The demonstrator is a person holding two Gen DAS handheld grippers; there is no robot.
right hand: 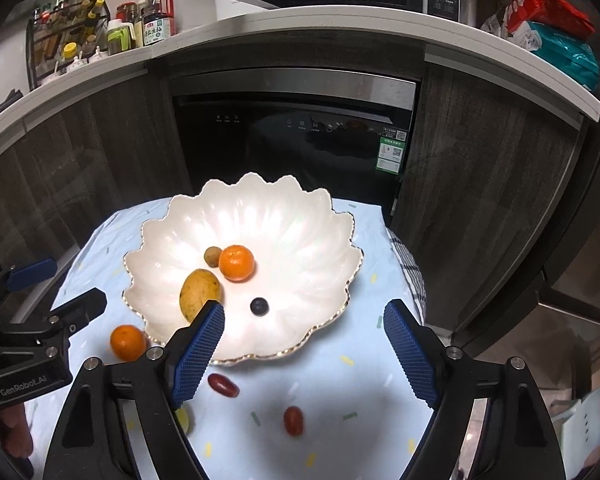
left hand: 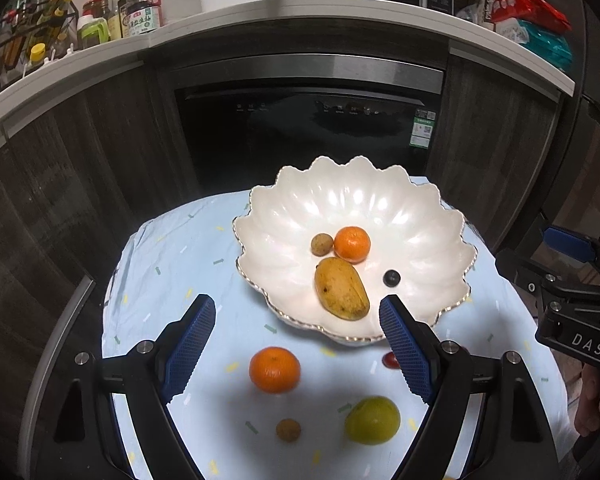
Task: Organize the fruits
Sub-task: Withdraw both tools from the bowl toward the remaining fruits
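Setting: a small table under a pale blue cloth (left hand: 172,264) stands in front of a dark dishwasher door (left hand: 300,136); a white worktop (left hand: 340,8) above it carries sauce bottles (left hand: 140,12) at its left end and snack bags (left hand: 536,20) at its right end.
Bowl: a white scalloped bowl (left hand: 380,204) with a gilt rim sits toward the far edge of the table, taking up most of its width there.
Fruit in the bowl: a mango (left hand: 341,289), a tangerine (left hand: 352,243), a small brown fruit (left hand: 321,244) touching the tangerine, and a blueberry (left hand: 391,278) lying apart from them.
Fruit on the cloth: a second tangerine (left hand: 274,369), a yellow-green fruit (left hand: 372,420) and a small brown round fruit (left hand: 288,430) lie between the bowl and the near edge; two red oval fruits (right hand: 223,385) (right hand: 293,421) lie on the right half.
Left gripper (left hand: 296,344): jaws released and empty, held above the cloth; the second tangerine lies between and below the fingers.
Right gripper (right hand: 304,344): jaws spread, nothing between them, held over the bowl's near rim; the blueberry lies just ahead, one red fruit beside the left finger.
Obstacles: the bowl's raised rim stands between the loose fruit and the fruit inside.
Open room: the bowl's right half is bare; a strip of cloth is free along the left edge of the table.
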